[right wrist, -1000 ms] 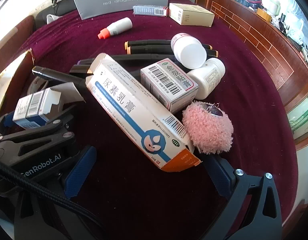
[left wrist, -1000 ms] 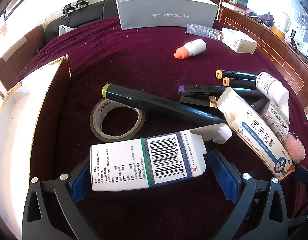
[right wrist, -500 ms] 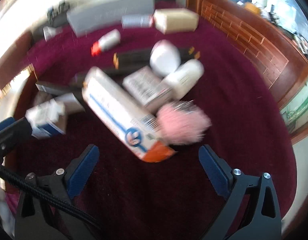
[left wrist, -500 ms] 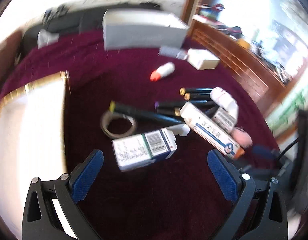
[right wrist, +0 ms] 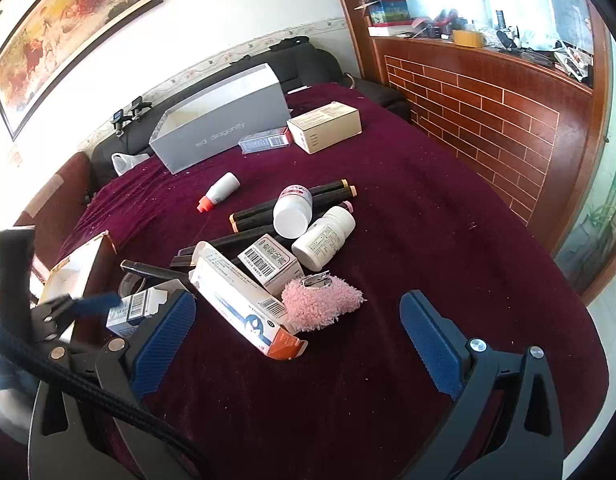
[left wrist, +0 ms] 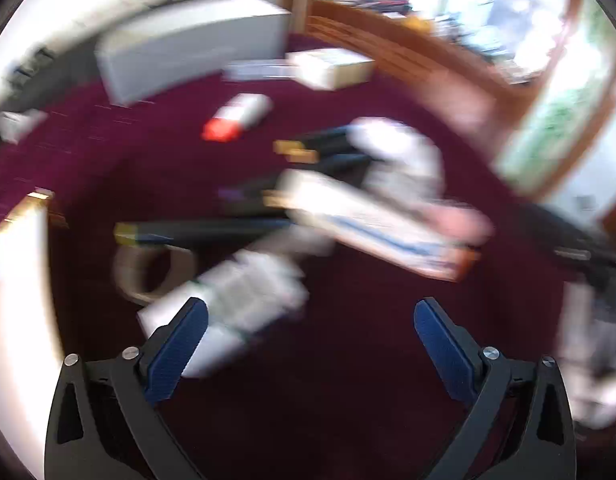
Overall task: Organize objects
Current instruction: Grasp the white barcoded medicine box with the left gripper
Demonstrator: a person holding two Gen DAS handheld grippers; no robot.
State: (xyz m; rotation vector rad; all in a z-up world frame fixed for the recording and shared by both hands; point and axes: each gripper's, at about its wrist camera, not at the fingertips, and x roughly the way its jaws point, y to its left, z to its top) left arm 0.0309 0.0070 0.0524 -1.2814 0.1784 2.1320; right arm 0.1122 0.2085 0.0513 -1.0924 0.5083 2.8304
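A pile of objects lies on the maroon cloth [right wrist: 428,240]. It holds a long white-and-blue ointment box [right wrist: 244,304], a small barcoded box [right wrist: 270,264], a pink fluffy pad [right wrist: 320,300], two white bottles [right wrist: 294,212], black markers [right wrist: 332,190] and a white barcoded box [right wrist: 136,312]. My right gripper [right wrist: 298,312] hangs open above the pile's near edge, holding nothing. The left wrist view is motion-blurred. There my left gripper [left wrist: 310,320] is open and empty, with the white box [left wrist: 228,304] just beyond its left finger [left wrist: 180,340]. One blurred blue finger [right wrist: 92,303] of it shows in the right wrist view.
An open grey box [right wrist: 224,120], a tan box [right wrist: 324,126] and a flat pack [right wrist: 264,142] stand at the back. An orange-capped bottle [right wrist: 220,196] lies alone. An open carton [right wrist: 80,268] and a tape roll [left wrist: 148,276] are at the left. A brick-patterned counter [right wrist: 488,112] borders the right.
Both grippers have drawn back and risen from the pile, so the objects look smaller. The left view swings with heavy blur. The white box lies farther from the left fingers.
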